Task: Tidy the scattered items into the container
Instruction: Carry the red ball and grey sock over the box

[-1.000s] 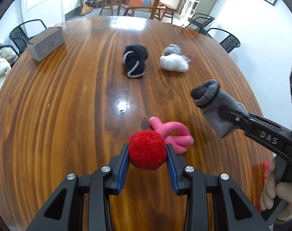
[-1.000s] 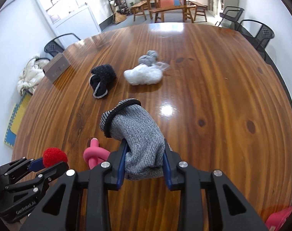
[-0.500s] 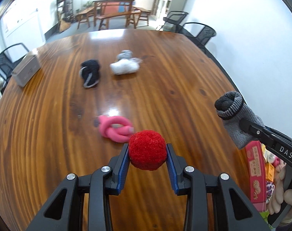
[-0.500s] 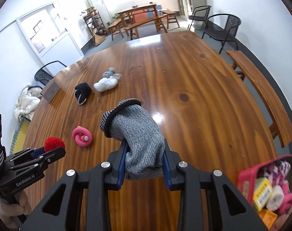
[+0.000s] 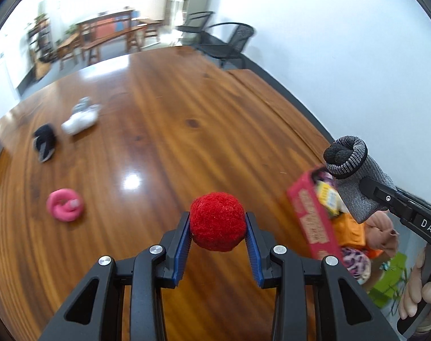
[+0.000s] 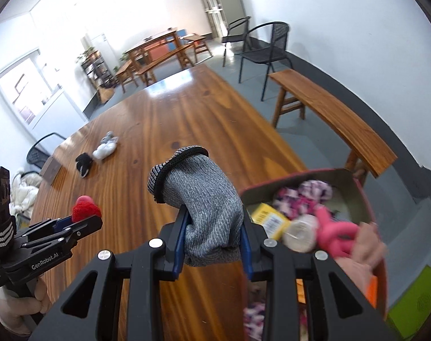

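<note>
My left gripper is shut on a red pompom ball and holds it above the wooden table. My right gripper is shut on a rolled grey sock, held beside the pink container, which is full of toys and boxes. In the left wrist view the container sits at the table's right edge, with the grey sock over it. A pink knotted toy, a black sock roll and a white-grey sock bundle lie on the table.
A wooden bench and black chairs stand to the right of the table. A grey box sits at the table's far left edge. A green object lies on the floor below the container.
Both grippers swung right with their loads. The pink container has come into fuller view close to the right gripper. The items on the table have shifted left in view.
</note>
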Action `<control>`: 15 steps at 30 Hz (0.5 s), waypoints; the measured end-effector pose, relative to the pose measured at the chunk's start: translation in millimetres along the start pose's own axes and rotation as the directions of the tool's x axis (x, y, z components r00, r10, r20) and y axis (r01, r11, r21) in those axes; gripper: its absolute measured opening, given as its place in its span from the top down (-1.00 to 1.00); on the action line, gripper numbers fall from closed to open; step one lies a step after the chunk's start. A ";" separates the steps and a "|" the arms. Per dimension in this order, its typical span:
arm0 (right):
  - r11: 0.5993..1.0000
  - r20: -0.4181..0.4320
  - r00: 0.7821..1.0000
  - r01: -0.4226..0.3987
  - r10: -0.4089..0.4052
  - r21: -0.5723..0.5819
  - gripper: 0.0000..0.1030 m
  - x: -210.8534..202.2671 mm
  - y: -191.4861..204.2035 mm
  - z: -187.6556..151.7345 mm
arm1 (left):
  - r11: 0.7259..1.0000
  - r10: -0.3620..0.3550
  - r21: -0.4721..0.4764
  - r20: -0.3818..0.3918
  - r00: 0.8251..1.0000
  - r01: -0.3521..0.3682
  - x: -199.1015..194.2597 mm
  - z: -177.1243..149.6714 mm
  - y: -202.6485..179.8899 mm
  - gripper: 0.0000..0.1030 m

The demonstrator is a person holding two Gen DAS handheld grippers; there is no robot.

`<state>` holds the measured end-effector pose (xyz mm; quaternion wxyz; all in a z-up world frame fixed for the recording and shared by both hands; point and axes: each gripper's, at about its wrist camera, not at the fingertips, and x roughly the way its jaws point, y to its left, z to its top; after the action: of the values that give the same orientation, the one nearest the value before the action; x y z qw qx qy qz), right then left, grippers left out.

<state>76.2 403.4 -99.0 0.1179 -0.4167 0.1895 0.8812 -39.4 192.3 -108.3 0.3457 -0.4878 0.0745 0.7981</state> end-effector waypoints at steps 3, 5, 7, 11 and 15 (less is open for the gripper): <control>0.998 0.014 1.000 0.024 -0.025 0.057 0.32 -16.7 -28.7 -7.8 | 0.998 -0.033 0.056 -0.009 0.999 0.034 7.3 2.5 -33.4 0.26; 0.994 0.019 0.999 0.036 -0.038 0.100 0.32 -27.1 -48.0 -13.6 | 0.994 -0.053 0.090 -0.015 0.998 0.054 11.5 3.6 -53.2 0.26; 0.990 0.030 0.998 0.058 -0.063 0.131 0.32 -37.0 -64.6 -19.2 | 0.990 -0.073 0.123 -0.021 0.997 0.075 14.2 3.9 -74.1 0.26; 0.980 0.059 0.992 0.100 -0.112 0.170 0.32 -57.8 -87.9 -27.3 | 0.976 -0.112 0.184 -0.036 0.993 0.117 20.9 5.7 -113.7 0.26; 0.972 0.074 0.990 0.098 -0.116 0.215 0.32 -73.0 -109.5 -32.6 | 0.961 -0.144 0.231 -0.048 0.988 0.151 24.0 4.4 -144.5 0.26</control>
<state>184.4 484.3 -86.9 0.2169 -0.3732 0.2540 0.8655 40.8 314.2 -94.5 0.4583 -0.4600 0.1367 0.7481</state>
